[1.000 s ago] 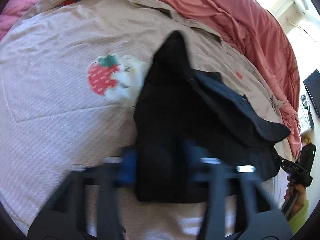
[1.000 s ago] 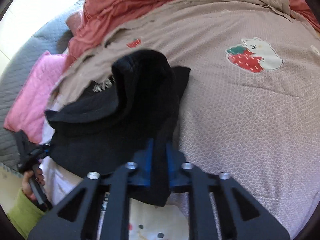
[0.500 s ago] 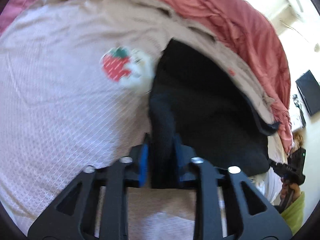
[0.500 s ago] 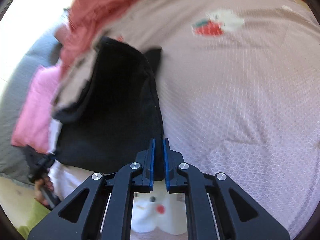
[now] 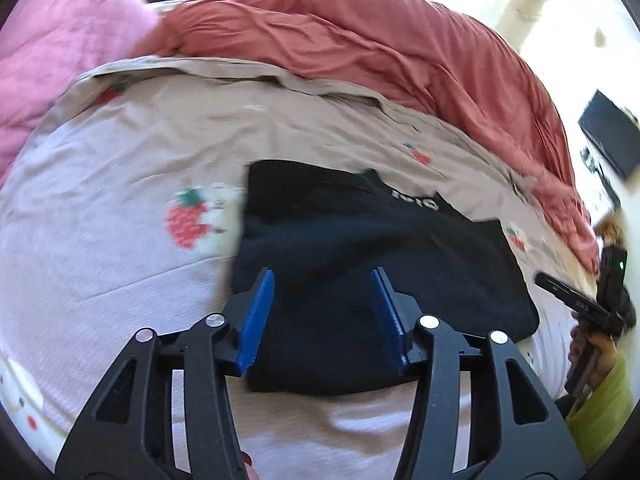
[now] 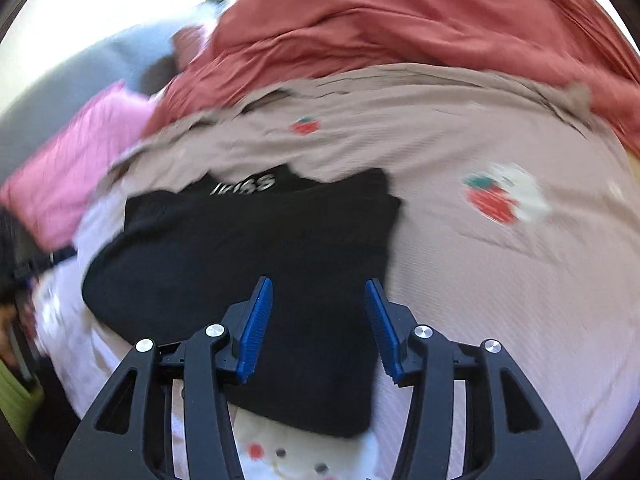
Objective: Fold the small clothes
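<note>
Both the left hand-held gripper (image 5: 322,312) and right hand-held gripper (image 6: 319,322) gape wide, empty, above the black garment (image 5: 360,260) lying folded on the bed (image 5: 120,280). Next, I'd guess, regrip an edge for another fold.

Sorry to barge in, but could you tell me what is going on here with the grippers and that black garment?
A person is folding a small black garment on a bed covered with a strawberry-print sheet, using a handheld gripper in each hand. Right now the garment lies folded flat on the sheet. The left gripper and right gripper are both open above its near edge, holding nothing. A red blanket is bunched up behind.
</note>
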